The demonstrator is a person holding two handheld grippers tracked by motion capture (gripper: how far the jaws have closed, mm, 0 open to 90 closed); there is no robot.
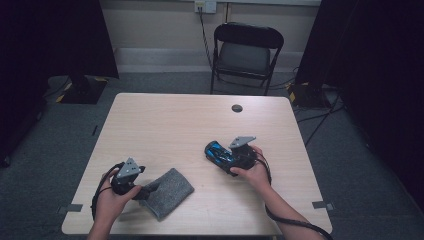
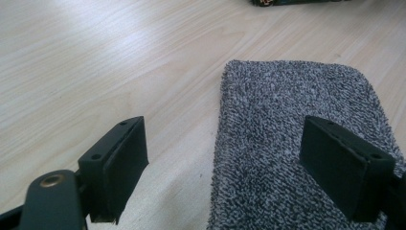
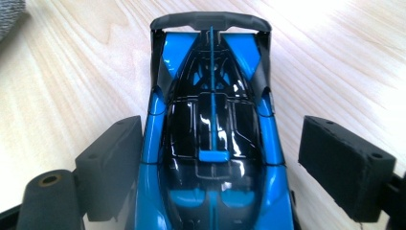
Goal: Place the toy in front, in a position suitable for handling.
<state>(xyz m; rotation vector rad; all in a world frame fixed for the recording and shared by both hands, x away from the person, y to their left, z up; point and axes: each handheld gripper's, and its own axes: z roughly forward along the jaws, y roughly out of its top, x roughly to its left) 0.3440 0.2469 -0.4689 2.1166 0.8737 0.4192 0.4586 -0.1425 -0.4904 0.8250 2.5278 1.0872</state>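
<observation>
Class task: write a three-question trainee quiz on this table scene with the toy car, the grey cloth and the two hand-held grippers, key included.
1. True or false: the right gripper has its pads pressed on the blue toy car.
2. What lies under the left gripper: A grey cloth, B chair, C cable?
3. Fill in: the car sits on the ___.

Key: 1 false, a gap shows beside the right pad; 2 A; 3 table.

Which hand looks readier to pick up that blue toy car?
The right one, I'd say. Its claw already straddles the blue toy car, jaws open on either side. The left claw is open over the grey cloth, well away from the car.
</observation>
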